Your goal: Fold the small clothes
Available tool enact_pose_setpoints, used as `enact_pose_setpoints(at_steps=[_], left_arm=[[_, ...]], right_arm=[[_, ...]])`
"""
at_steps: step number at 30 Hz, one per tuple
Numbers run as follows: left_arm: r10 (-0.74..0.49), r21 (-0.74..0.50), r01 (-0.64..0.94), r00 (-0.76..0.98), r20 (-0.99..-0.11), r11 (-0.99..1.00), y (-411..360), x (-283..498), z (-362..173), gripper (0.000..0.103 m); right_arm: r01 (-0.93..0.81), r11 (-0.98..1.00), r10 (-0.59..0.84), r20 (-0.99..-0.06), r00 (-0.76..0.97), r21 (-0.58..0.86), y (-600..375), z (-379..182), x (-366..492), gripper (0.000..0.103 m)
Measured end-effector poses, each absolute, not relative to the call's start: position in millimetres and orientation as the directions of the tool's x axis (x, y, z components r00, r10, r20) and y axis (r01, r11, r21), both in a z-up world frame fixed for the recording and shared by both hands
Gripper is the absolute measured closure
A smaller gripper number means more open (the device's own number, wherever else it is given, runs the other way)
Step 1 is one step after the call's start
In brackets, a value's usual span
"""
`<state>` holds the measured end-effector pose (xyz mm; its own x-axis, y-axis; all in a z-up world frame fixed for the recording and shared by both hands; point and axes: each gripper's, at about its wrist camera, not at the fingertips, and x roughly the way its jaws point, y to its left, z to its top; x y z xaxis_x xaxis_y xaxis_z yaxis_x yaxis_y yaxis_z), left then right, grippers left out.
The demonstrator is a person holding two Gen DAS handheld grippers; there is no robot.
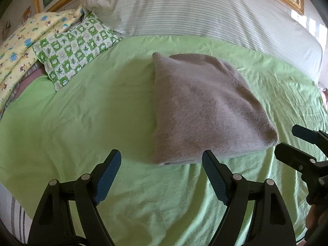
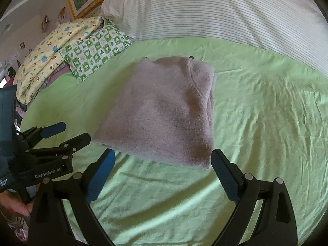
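Observation:
A grey fleecy garment (image 1: 201,106) lies folded into a thick rectangle on the green sheet (image 1: 82,110); the right wrist view shows the same garment (image 2: 164,112) with its stacked layers at the right edge. My left gripper (image 1: 162,157) hangs open just short of the garment's near edge, holding nothing. In the right wrist view my right gripper (image 2: 164,157) is open too, its fingertips level with the garment's near edge and empty. Each gripper shows in the other's view: the right gripper (image 1: 291,141) at the right, the left gripper (image 2: 69,133) at the left.
A large striped white pillow (image 1: 205,8) fills the back of the bed. A green checked pillow (image 1: 75,47) and a yellow patterned quilt (image 1: 26,45) lie at the back left. A gilt picture frame (image 2: 86,2) hangs on the wall. A hand (image 2: 14,203) holds the left gripper.

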<state>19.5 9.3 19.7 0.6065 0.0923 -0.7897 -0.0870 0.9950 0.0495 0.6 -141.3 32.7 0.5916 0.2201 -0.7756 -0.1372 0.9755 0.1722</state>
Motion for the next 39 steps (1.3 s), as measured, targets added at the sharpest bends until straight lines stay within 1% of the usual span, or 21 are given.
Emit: enact_pose_setpoints(at_steps=[19, 39], left_arm=[[0.073, 0.045, -0.063, 0.606, -0.792, 0.997, 13.5, 29.1, 10.6, 0.021], [0.058, 0.044, -0.038, 0.600, -0.798, 0.998, 8.5, 35.8, 9.8, 0.020]], right_arm=[[-0.132, 0.982, 0.185, -0.770, 0.611, 0.132, -132.9, 20.4, 7.0, 0.008], [-0.111, 0.984, 0.178, -0.764, 0.620, 0.139, -135.5, 23.0, 12.1, 0.008]])
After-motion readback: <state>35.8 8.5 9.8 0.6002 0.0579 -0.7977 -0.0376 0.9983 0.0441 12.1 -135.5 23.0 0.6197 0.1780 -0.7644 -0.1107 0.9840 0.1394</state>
